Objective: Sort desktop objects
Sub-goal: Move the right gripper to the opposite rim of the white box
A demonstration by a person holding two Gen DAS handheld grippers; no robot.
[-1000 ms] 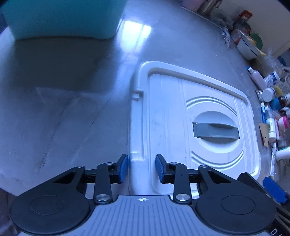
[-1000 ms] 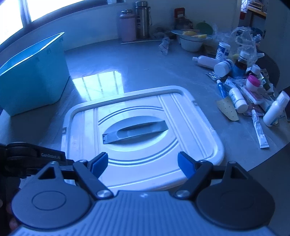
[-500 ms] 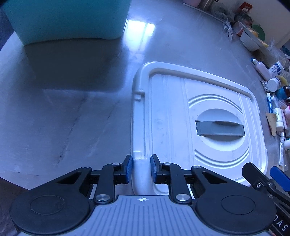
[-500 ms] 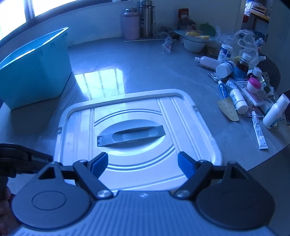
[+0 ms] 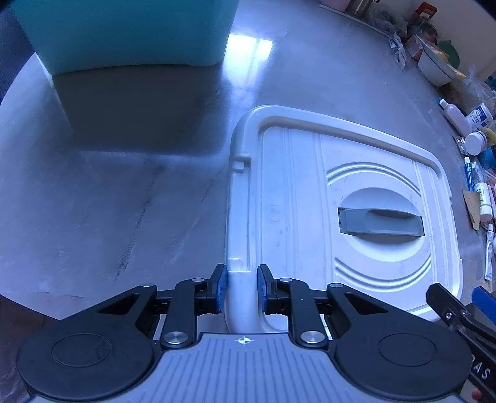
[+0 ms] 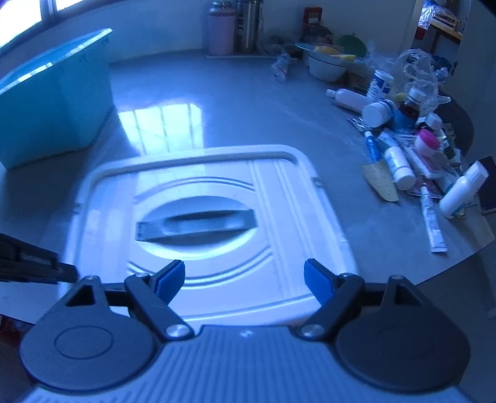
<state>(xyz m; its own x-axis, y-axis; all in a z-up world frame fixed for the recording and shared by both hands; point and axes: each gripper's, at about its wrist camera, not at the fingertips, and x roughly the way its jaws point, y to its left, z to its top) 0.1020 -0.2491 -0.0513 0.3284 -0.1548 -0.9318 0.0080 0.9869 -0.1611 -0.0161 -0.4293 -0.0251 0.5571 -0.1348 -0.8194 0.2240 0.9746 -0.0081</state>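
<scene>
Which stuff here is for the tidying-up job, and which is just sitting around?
For the job:
- white lid, its rim between the left gripper's pads
- teal bin
- pile of bottles and tubes to sort
- right gripper, open

Just lying about:
- pink flask
- steel flask
- white bowl

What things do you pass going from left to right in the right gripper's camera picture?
Teal bin → white lid with its grey handle → yellowish perforated sheet → pink-capped jar → white bottle.
</scene>
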